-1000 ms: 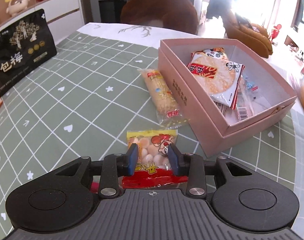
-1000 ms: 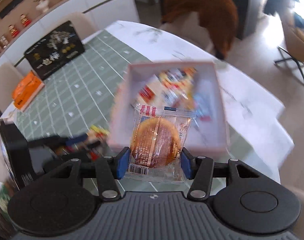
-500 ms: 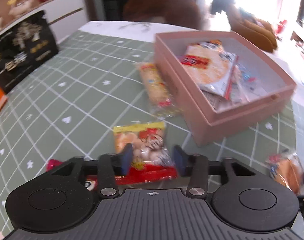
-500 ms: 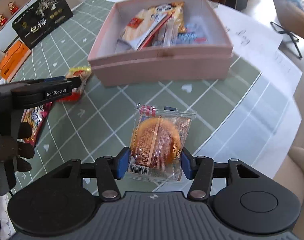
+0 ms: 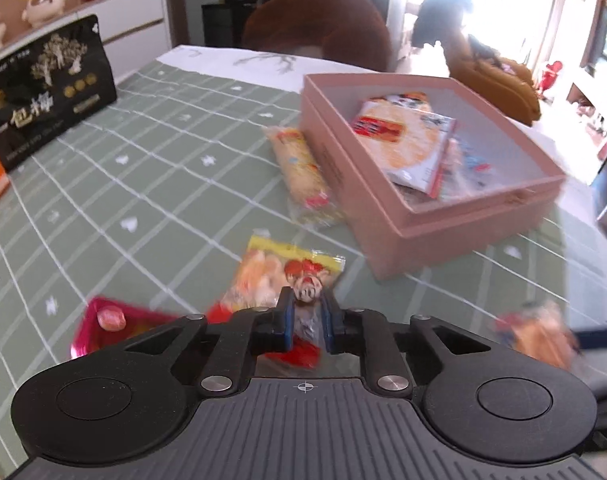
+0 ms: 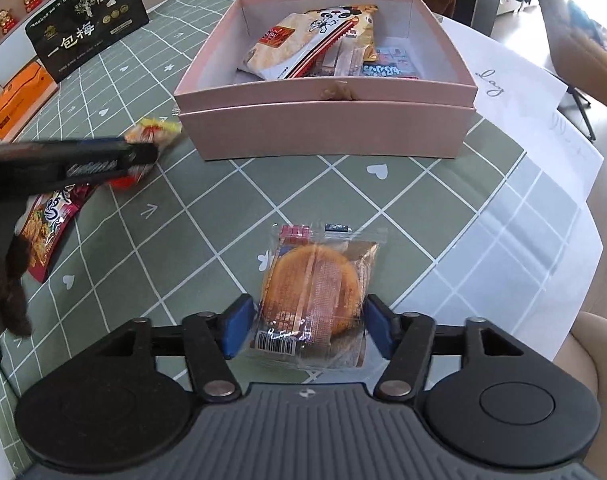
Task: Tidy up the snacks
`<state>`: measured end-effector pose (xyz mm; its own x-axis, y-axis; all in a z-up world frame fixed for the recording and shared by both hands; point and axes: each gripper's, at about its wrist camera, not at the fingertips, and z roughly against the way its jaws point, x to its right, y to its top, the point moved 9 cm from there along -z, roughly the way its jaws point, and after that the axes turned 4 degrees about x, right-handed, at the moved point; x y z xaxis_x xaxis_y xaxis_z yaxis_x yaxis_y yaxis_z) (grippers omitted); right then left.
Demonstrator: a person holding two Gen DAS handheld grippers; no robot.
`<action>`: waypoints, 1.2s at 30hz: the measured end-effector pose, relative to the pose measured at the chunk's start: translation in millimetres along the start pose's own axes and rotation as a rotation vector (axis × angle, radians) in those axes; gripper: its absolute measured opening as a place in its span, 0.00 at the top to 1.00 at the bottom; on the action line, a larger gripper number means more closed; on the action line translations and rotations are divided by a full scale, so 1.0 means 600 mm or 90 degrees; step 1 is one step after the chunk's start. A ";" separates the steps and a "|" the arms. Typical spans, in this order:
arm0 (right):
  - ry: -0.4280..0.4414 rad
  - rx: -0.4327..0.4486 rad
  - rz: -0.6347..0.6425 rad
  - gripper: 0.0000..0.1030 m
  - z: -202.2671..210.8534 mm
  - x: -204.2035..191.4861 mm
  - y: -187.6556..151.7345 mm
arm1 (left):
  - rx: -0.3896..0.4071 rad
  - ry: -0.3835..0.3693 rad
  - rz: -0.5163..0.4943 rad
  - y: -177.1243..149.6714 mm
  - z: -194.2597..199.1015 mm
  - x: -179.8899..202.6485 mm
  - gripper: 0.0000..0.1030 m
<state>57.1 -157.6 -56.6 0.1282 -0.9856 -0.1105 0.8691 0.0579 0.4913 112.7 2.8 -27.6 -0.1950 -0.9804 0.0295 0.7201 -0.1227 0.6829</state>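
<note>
Living-room setting; round table (image 6: pixel 515 184) under a green grid cloth with white hearts, chairs beyond it.

Item 1. Pink box (image 6: pixel 327 128), lidless, stood at the far middle of the table. It already held a large rice-cracker pack (image 6: pixel 299 46) and several smaller sachets. Half a second before, the right camera saw it from nearly the same spot; a second before, that camera hung right over it.

Item 2. Black plum bag (image 5: pixel 43 108), upright at the far left edge; orange carton (image 6: pixel 17 100) beside it. Neither had moved.

Item 3. Long yellow wafer pack (image 5: pixel 303 176), lying against the box's left wall, untouched.

Item 4. Magenta pack (image 6: pixel 49 220), flat on the cloth near the left side.

Item 5. Round cake in clear wrap (image 6: pixel 315 292), held at its sides by the right gripper (image 6: pixel 309 328), jaws moderately wide around it. It had been carried back from above the box and sat low over the cloth, well short of the box.

Item 6. Yellow cartoon candy bag (image 5: pixel 287 276), pinched at its near end by the left gripper (image 5: pixel 306 320). The jaws, wider half a second earlier, had narrowed onto the wrapper. Motion blur left it unclear whether the bag was off the cloth.

Assessment: both grippers loaded; two deposits into the box probably followed, three snacks then remaining outside.
</note>
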 end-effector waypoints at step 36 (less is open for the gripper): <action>-0.003 0.090 0.048 0.23 0.022 0.003 -0.042 | -0.026 -0.007 0.107 -0.181 0.141 0.093 0.81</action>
<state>28.9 -163.1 -58.0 0.1884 -0.9800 -0.0647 0.7808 0.1095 0.6151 -32.7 -25.4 -38.5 -0.0763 -0.9860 0.1484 0.7700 0.0363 0.6370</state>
